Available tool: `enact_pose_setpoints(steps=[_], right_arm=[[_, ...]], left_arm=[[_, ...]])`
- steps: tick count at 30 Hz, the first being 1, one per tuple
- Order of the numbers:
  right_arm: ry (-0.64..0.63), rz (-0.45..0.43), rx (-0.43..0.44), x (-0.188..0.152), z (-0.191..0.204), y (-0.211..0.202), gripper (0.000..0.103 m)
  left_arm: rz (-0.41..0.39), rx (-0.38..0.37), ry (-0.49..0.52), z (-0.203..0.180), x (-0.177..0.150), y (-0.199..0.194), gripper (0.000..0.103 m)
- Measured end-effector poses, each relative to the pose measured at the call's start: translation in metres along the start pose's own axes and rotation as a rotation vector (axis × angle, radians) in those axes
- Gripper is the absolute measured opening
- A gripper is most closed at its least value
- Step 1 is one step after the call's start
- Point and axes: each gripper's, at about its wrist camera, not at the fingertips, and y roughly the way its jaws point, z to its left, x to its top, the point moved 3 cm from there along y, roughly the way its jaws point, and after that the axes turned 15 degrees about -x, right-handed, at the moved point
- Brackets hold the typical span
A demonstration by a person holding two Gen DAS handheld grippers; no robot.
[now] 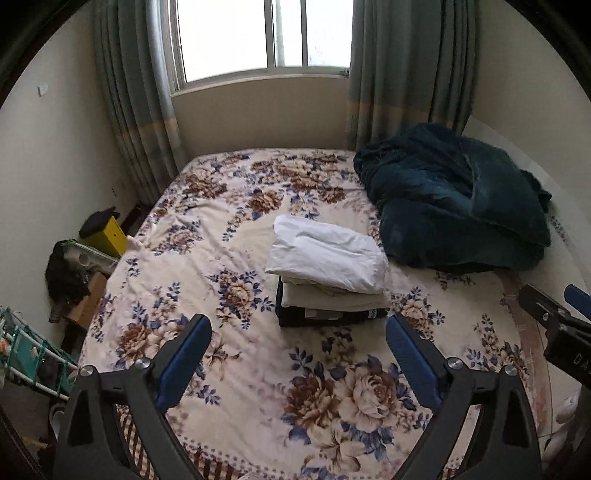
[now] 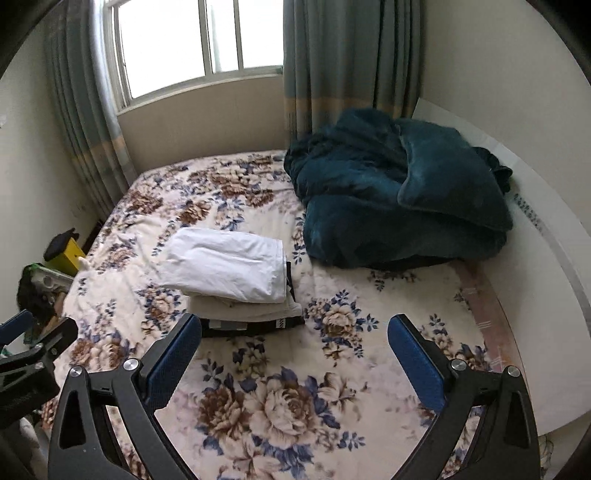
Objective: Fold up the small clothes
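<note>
— Blue pads (image 1: 184,363) of the left tool (image 1: 297,363) fill the bottom of its view, spread wide with nothing between them. Same for the right tool (image 2: 297,363): released, holding nothing.

— And the clothes?

— One stack of folded clothes (image 1: 327,280) on the bed (image 1: 207,258), about mid-mattress. White piece on top (image 2: 225,264), a cream one under it, something dark at the bottom.

— Which way from the tools?

— Ahead of both and apart from both; neither touches it. In the left wrist view it lies nearly straight ahead, a little right of centre. In the right wrist view it lies ahead and to the left, its near edge just beyond the left finger's tip. My judgement: the left tool is lined up better; the right would have to swing inward.

— Long axis?

— Roughly crosswise to the fingers, tilted slightly, the white piece overhanging the pieces beneath.

— Anything loose left to fold?

— None I can see. Beyond the stack, a dark teal blanket (image 2: 399,192) is heaped toward the right rear of the bed, near the stack, whether touching it I cannot tell. Curtains (image 1: 402,70) and a window (image 1: 262,35) lie behind, clutter on the floor to the left.
</note>
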Motion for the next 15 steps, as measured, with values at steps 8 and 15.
enact_pose_setpoints(steps=[8,15], right_arm=[[-0.007,-0.082,0.056,-0.016,-0.04,-0.098,0.103],[-0.022,-0.114,0.076,-0.03,-0.059,-0.14,0.103]], left_arm=[[-0.095,0.041,0.005,-0.028,-0.019,-0.081,0.097],[-0.114,0.043,-0.014,-0.035,-0.039,-0.107,0.097]])
